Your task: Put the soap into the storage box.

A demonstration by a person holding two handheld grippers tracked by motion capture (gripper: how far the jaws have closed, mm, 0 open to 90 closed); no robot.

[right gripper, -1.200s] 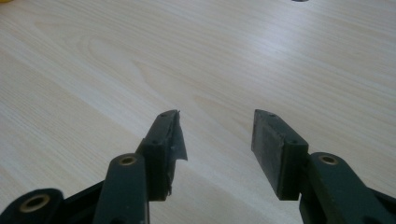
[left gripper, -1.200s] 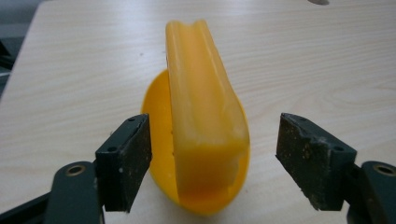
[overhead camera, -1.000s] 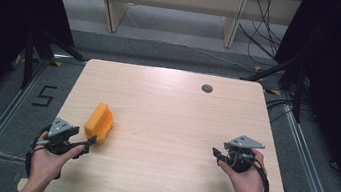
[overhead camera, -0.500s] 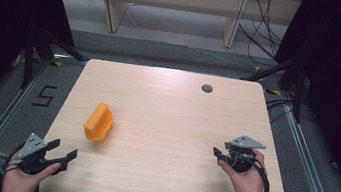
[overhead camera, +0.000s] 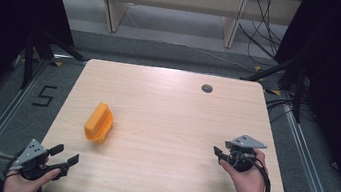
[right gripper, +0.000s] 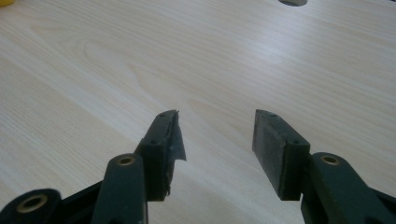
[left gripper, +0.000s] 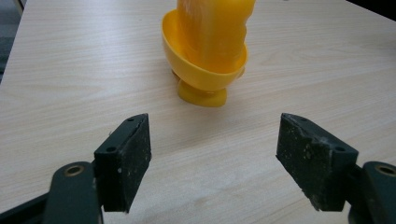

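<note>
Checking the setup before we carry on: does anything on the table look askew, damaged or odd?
The orange toy lies tipped on its side on the table, apart from both grippers. The right gripper has a pad peeling loose on one jaw. Nothing spilled.

One yellow plastic object [overhead camera: 98, 123]; one wooden table [overhead camera: 167, 105] with one round hole [overhead camera: 207, 88]; two grippers, one left gripper [overhead camera: 65, 157], one right gripper [overhead camera: 217, 152].

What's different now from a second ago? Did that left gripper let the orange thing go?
Yes. A second ago the left gripper was right at the orange plastic object; it has since pulled back to the table's near left corner, jaws open with nothing between them. The object stays where it was. The right gripper kept still, open and empty.
</note>
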